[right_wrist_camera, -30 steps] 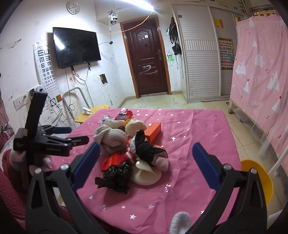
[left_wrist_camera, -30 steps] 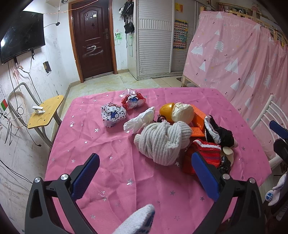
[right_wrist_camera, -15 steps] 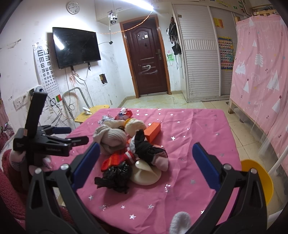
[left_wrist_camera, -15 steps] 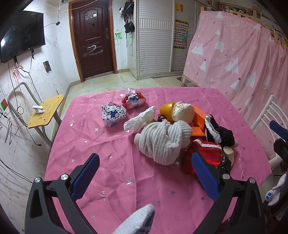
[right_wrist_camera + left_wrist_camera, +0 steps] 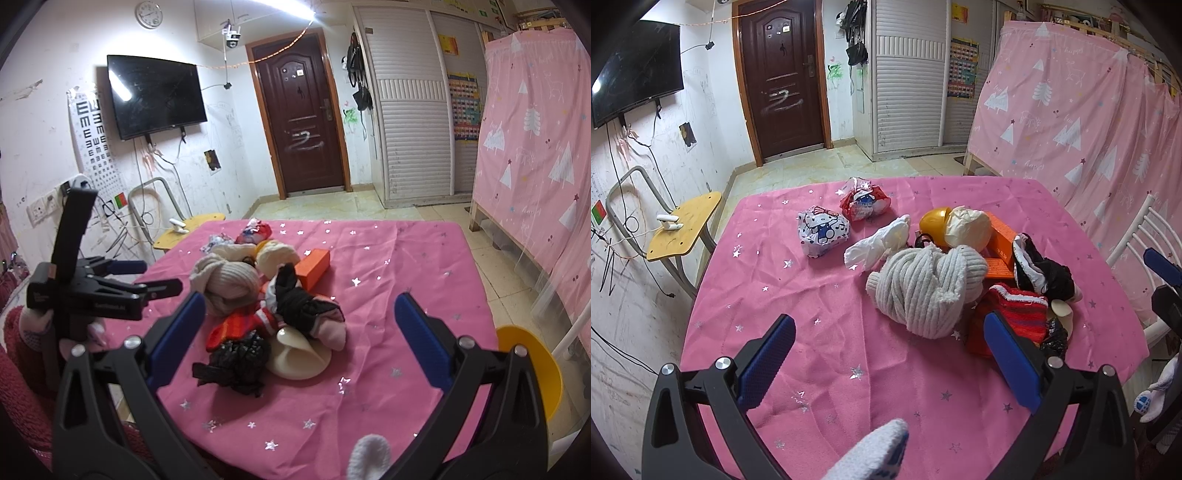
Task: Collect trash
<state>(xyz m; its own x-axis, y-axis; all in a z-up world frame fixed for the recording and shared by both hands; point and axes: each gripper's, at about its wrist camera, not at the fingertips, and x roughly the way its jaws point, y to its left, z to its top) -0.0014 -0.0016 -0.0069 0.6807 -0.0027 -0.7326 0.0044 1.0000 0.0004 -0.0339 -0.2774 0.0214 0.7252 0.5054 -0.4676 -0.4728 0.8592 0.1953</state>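
- Left wrist view: left gripper (image 5: 886, 363), fingers wide apart, empty, held above the near part of the pink table (image 5: 798, 295). Trash ahead: grey knit bundle (image 5: 923, 291), white bag (image 5: 877, 245), two printed bags (image 5: 823, 234) beyond.
- Right wrist view: right gripper (image 5: 299, 341), fingers spread, empty, held over the table's near edge; black wad (image 5: 236, 360) and cream lid (image 5: 299, 356) between its fingers.

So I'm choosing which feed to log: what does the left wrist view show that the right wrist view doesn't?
Left wrist only: the white plastic bag beside the pile.

Right wrist only: the yellow bin past the table edge, the wall clock, the eye chart.

Both: the pink tablecloth, grey knit bundle, orange box, each view's own open gripper.
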